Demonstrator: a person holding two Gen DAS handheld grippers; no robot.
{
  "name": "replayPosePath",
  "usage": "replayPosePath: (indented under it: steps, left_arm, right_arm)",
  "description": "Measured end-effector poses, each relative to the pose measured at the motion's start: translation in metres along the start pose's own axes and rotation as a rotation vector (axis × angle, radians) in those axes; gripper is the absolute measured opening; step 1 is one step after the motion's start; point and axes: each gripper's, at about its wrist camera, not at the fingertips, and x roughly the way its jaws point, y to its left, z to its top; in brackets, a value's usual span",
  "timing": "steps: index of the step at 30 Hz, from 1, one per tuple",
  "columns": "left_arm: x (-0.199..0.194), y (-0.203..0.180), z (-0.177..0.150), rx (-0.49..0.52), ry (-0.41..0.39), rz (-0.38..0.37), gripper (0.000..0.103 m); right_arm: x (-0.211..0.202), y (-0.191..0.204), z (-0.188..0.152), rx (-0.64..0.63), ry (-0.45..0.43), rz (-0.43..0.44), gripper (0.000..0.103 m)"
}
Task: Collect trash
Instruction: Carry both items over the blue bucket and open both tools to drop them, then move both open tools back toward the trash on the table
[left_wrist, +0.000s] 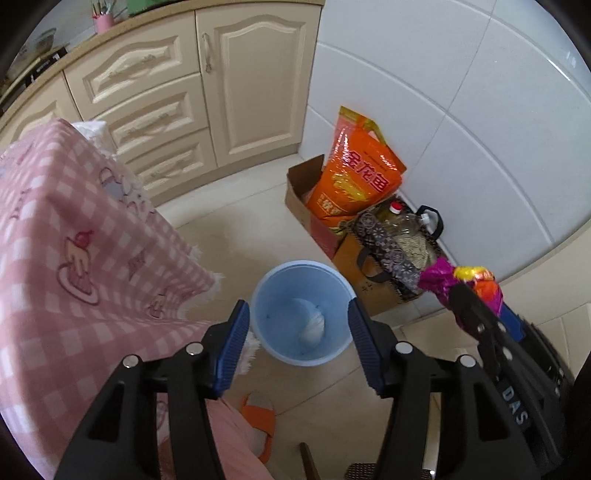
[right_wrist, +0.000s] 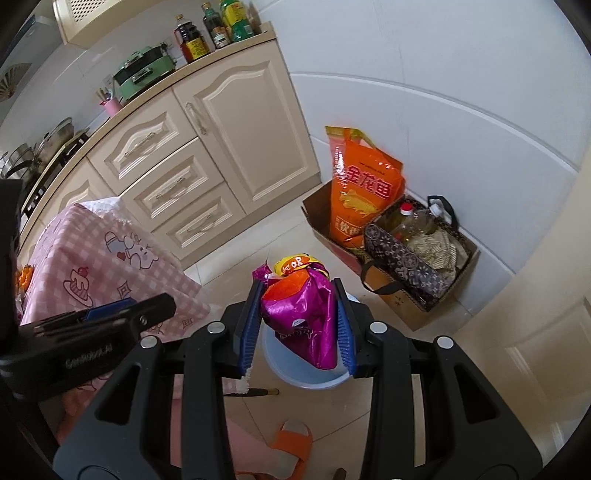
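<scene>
Hand-held gripper on the right (right_wrist: 300, 325) is clamped on a crumpled magenta and orange snack wrapper (right_wrist: 304, 317), its blue pads pressing both sides of the foil, and it hangs directly above the blue waste bin (right_wrist: 317, 384) on the kitchen floor. Held there, the wrapper looks ready for release so it drops straight into the bin instead of onto the tiles. In the left wrist view the same wrapper (left_wrist: 461, 282) shows to the right of the bin, pinched at the tip of the right tool.

Left hand-held gripper (left_wrist: 299, 343) hovers over the bin (left_wrist: 266, 295) with its jaws standing well apart and nothing between them; through the gap the bin's inside is visible, and a wad of white crumpled paper (left_wrist: 313, 325) lies on its bottom. My reading is that this wad is trash already delivered, and the wrapper is next.

Beside the bin, on its left, hangs the edge of a pink checked tablecloth (left_wrist: 74, 229) draped over the tabletop, which probably explains why the bin stands so close: trash can be carried a short way. Beyond the bin, against the white tiled wall, sits a cardboard box (left_wrist: 306, 214) holding an orange rice bag (left_wrist: 358, 177), with oil bottles (left_wrist: 400, 221) just beside it. Nearer than the bin, an orange slipper (left_wrist: 258, 413) is on the floor.
</scene>
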Motion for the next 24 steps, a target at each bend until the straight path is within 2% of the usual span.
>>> replayPosePath:
  steps: [3,5,6,10,24]
  left_arm:
    - [-0.007,0.002,-0.002,0.01,-0.017,0.019,0.057]
    - [-0.012,0.007,-0.003,0.0,-0.03,0.038,0.057]
    - [-0.015,0.011,-0.003,-0.002,-0.037,0.042,0.059]
    - [-0.02,0.015,-0.003,-0.009,-0.043,0.049,0.061]
    - [-0.044,0.013,-0.016,0.022,-0.074,0.044,0.061]
  right_arm:
    - [0.003,0.009,0.006,-0.025,-0.005,0.036,0.052]
    - [0.002,0.012,0.008,-0.029,-0.019,0.013,0.065]
    - [0.001,0.012,0.008,-0.025,-0.027,0.014,0.068]
    - [0.001,0.011,0.005,-0.002,-0.01,0.035,0.068]
    - [-0.03,0.008,-0.01,0.017,-0.031,0.0,0.068]
